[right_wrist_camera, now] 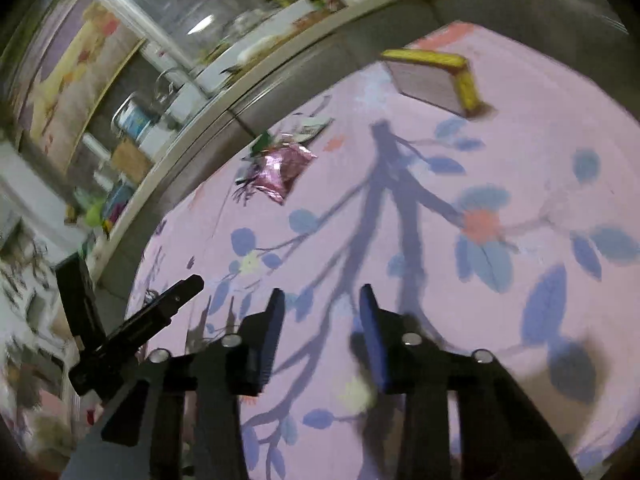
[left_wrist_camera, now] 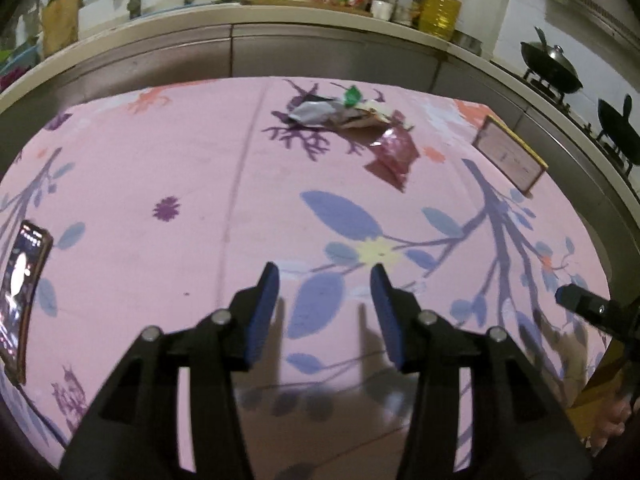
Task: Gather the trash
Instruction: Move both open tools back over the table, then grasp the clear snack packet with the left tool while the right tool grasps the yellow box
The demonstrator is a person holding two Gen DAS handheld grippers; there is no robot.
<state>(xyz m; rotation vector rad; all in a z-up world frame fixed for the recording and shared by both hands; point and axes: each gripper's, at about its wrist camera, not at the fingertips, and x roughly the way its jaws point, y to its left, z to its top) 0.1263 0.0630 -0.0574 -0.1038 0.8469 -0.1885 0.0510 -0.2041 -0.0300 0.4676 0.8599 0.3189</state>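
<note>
Both tongs hang empty over the near part of the worktop (left_wrist_camera: 160, 168), well short of the work: the left tongs (left_wrist_camera: 325, 280) stand moderately apart, the right tongs (right_wrist_camera: 322, 300) a little narrower, nothing between either pair. The trash (left_wrist_camera: 344, 114) lies in a loose heap near the far edge, a red wrapper (left_wrist_camera: 394, 154) just nearer than the rest, a box (left_wrist_camera: 510, 154) toward the far right corner. The wrappers look light, thin, crinkly and probably slippery; a raised crease or free corner seems the best hold.
</note>
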